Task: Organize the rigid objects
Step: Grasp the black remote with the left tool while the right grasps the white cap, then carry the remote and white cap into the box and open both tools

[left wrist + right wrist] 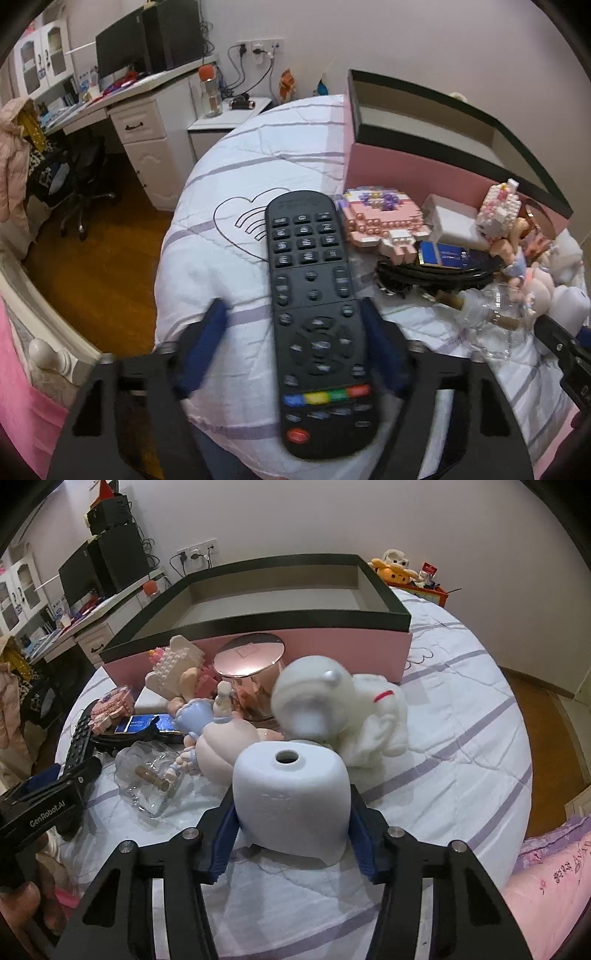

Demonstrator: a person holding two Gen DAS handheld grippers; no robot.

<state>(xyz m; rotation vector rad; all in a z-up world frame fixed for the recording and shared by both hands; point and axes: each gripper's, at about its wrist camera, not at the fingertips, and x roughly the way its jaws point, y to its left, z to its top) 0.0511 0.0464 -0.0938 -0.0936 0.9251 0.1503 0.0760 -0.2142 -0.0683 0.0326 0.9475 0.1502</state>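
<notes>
Bedroom; work surface is a bed with a white, purple-striped quilt (236,173), a desk (147,85) behind it. A pink box with a black rim (258,590) sits open on the quilt, toys heaped against its near side. My left gripper (295,350) straddles a black remote (314,314) lying on the quilt; right finger (380,350) touches its edge, left finger stands clear, so no grasp yet. My right gripper (291,834) is clamped on a white, rounded container with a hole on top (291,794), in front of a white plush figure (332,709).
</notes>
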